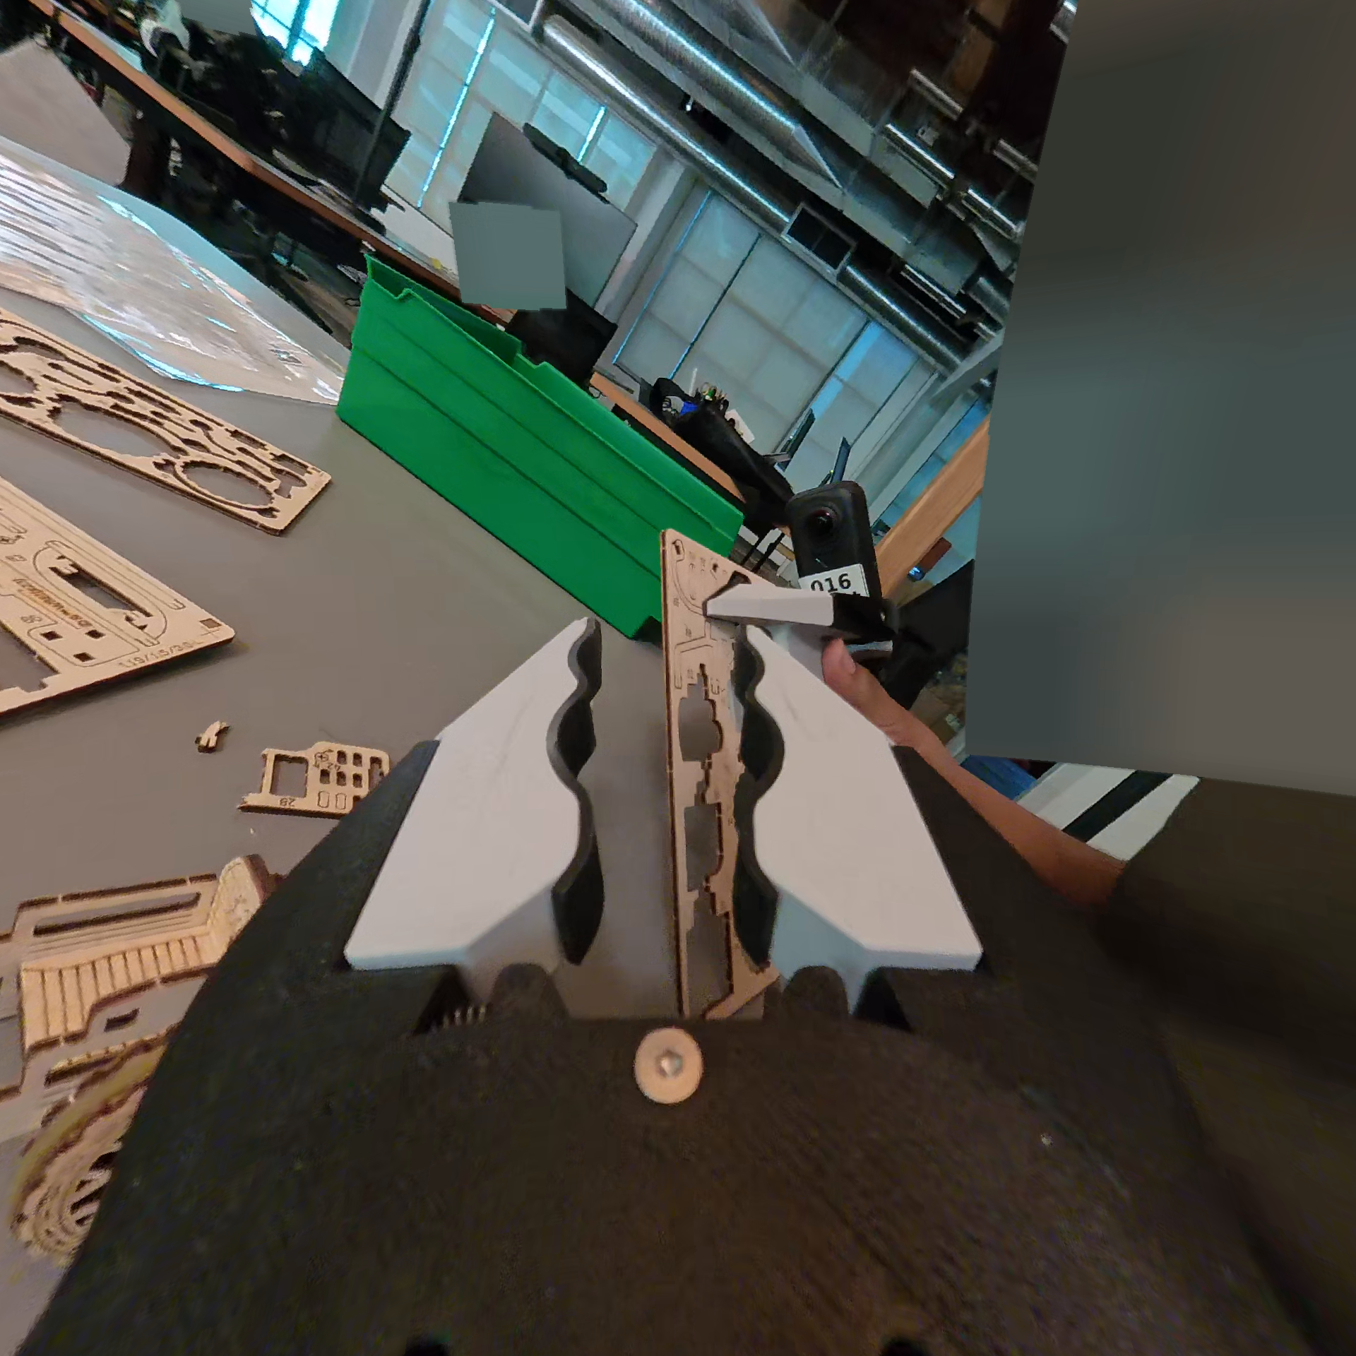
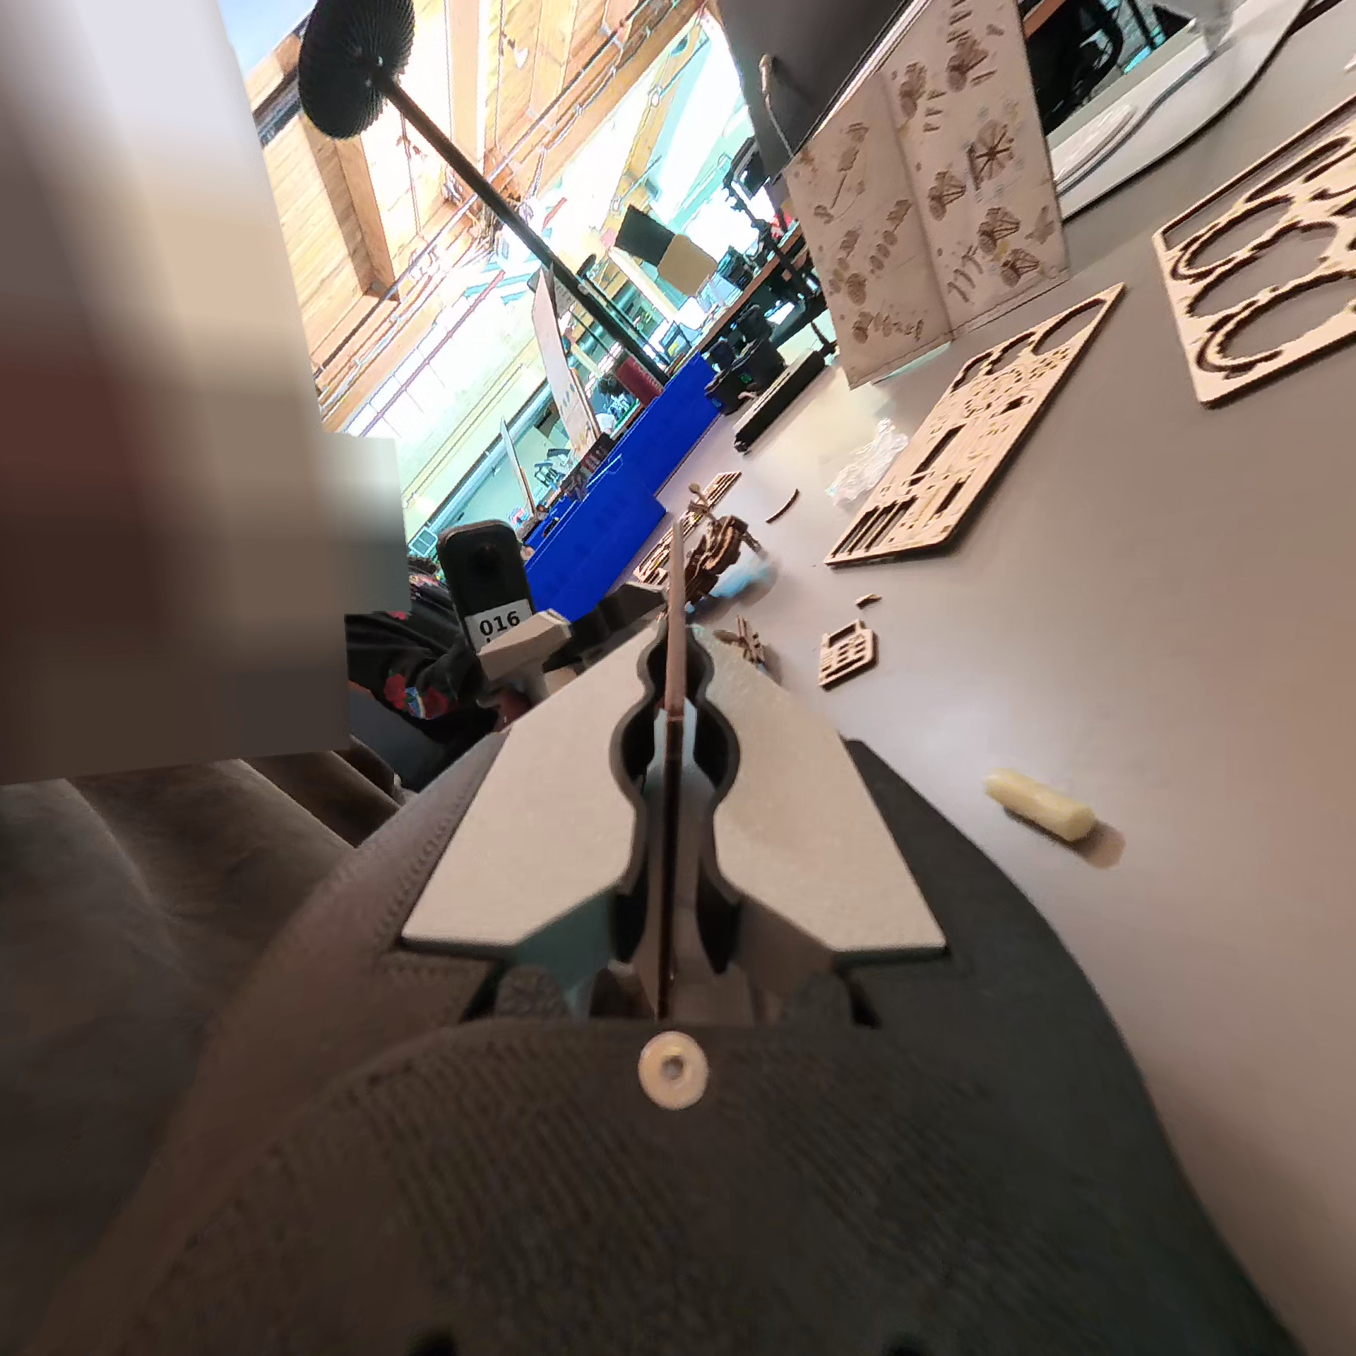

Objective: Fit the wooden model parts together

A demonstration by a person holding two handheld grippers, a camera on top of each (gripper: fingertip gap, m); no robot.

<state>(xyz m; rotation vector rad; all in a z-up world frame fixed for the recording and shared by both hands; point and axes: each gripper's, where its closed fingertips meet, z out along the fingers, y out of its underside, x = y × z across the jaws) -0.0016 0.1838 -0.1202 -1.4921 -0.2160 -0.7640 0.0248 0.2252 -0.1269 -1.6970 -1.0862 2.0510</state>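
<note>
Bench [image 1: 455, 587]: grey and wide; bare room at 12 o'clock of the left tool, between the sheets and the green bin.
Green bin [image 1: 514, 455]: at 11 to 12 o'clock in the left wrist view, its long wall closing off the far side of the bench.
Spent sheets [image 1: 169, 433]: flat at 9 to 10 o'clock of the left tool, with more at 1 to 2 o'clock in the right wrist view [image 2: 976, 440]; their corners are what a low sweep could catch.
Wooden strip [image 1: 704, 792]: held on edge above the bench, notched along one side, lying against one finger of the left tool.
Right tool [image 2: 675, 653]: fingers together, clamped on the wooden strip, which shows edge-on between them.
Left tool [image 1: 668, 646]: fingers apart, gripping nothing.
Step in hand: likely a handover or regrip of the strip, or freeing a part from it; nothing is mated yet.
Next move: probably calls for the left tool to close squarely on the flat faces, clear of the fragile notches.
Small cut part [image 1: 315, 781]: loose at 9 o'clock, near the left tool.
Pale stick [image 2: 1038, 803]: loose at 3 o'clock of the right tool, apart from it.
</note>
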